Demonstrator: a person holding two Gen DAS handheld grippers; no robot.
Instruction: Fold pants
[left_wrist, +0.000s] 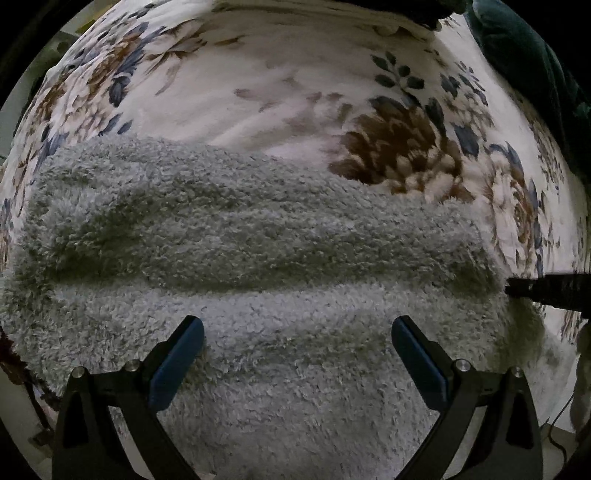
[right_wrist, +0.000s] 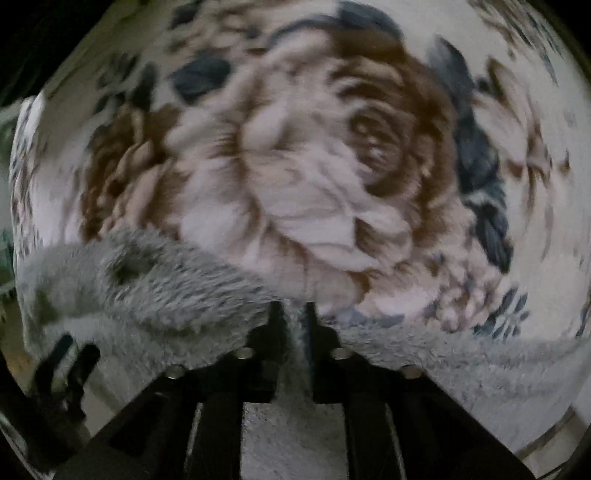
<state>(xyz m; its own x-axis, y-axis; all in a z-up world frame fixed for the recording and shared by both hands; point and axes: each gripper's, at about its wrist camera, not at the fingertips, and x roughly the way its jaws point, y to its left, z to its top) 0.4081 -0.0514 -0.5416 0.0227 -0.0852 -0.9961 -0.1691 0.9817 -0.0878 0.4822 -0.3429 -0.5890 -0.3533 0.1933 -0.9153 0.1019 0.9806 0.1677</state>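
Fluffy grey pants (left_wrist: 258, 251) lie spread across a floral blanket. My left gripper (left_wrist: 297, 332) is open above the grey fleece, its blue-padded fingers wide apart and empty. My right gripper (right_wrist: 294, 314) is shut on an edge of the grey pants (right_wrist: 166, 291), fleece pinched between its black fingers. The right gripper's black tip also shows at the right edge of the left wrist view (left_wrist: 546, 290), at the pants' right end. The right wrist view is motion-blurred.
The floral blanket (left_wrist: 295, 92) in white, brown and blue covers the bed under the pants. A dark green cloth (left_wrist: 524, 55) lies at the far right. The left gripper shows blurred at the lower left of the right wrist view (right_wrist: 62, 369).
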